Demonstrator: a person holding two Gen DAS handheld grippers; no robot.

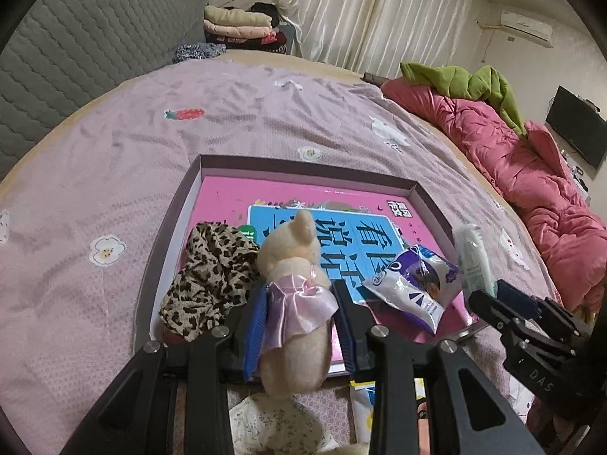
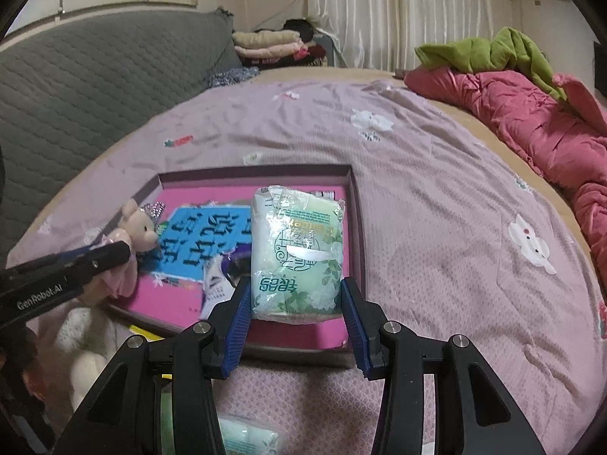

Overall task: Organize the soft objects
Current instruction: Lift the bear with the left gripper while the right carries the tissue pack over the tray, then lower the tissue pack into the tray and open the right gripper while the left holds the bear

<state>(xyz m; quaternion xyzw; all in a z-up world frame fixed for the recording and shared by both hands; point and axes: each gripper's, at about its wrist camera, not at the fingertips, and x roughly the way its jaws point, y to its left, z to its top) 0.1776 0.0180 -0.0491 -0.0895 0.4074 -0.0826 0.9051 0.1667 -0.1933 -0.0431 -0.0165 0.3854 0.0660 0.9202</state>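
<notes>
My left hand-held gripper (image 1: pixel 299 303) pinches plush toy (image 1: pixel 294 265) over tray (image 1: pixel 170 212); right hand-held gripper (image 2: pixel 296 303) clamps green pack (image 2: pixel 297 250) at tray's right edge, both poised for drop-in.

Cream plush toy (image 1: pixel 292 265): shiny pink satin dress
Crumpled cloth (image 1: pixel 206 280): tan-and-black leopard print
Soft tissue pack (image 2: pixel 297 254): pale green, floral
Bedsheet (image 1: pixel 227 113): lilac, white flowers

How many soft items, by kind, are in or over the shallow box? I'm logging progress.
Plush toy, held by left gripper: 1
Leopard-print cloth: 1
Green tissue pack, between right gripper fingers: 1
Purple-white packet: 1
Total: 4
</notes>
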